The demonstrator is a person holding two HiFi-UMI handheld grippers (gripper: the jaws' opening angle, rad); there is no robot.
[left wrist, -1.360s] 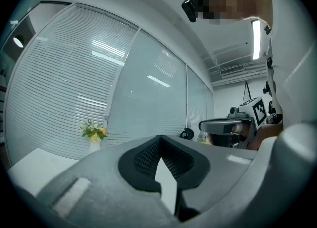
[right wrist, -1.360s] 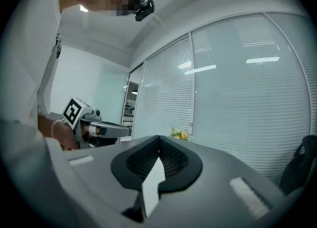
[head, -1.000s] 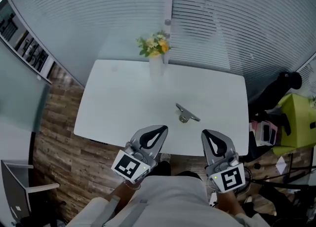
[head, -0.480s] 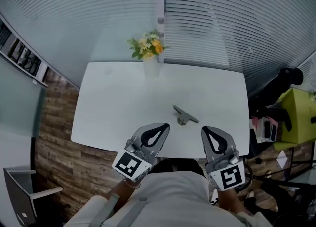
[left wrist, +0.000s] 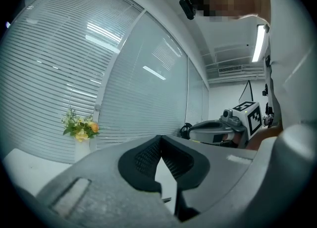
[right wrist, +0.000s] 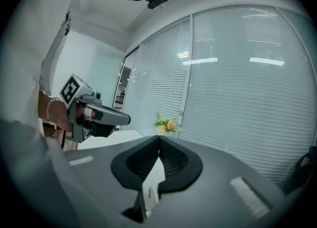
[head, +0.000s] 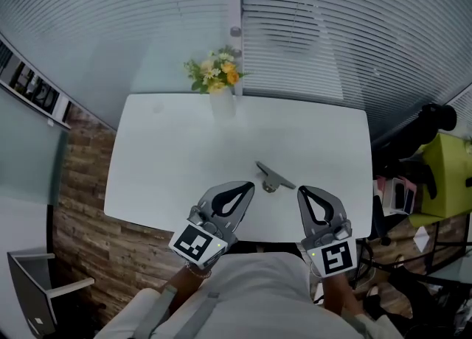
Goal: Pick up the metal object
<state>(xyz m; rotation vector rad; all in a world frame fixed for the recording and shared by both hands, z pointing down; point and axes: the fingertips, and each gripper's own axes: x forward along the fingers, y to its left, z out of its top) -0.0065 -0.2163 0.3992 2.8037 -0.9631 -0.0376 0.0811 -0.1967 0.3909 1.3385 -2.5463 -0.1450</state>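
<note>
A small metal object (head: 273, 179), a flat bar with a round base, lies on the white table (head: 169, 161) near its front edge, right of centre. My left gripper (head: 243, 187) hovers at the front edge, just left of and nearer than the object, its jaws shut with nothing between them. My right gripper (head: 303, 193) is beside it, a little to the right of the object, also shut and empty. In the left gripper view the tips (left wrist: 160, 139) meet; a sliver of the metal object (left wrist: 167, 200) shows low between the jaws. The right gripper view shows its tips (right wrist: 159, 140) closed too.
A vase of yellow flowers (head: 214, 78) stands at the table's far edge, before window blinds (head: 332, 28). A green seat (head: 442, 183) and clutter sit to the right, a chair (head: 37, 301) at lower left, on wood flooring (head: 81, 205).
Both grippers have moved forward over the table's front edge toward the metal object. Their jaws stayed shut.
</note>
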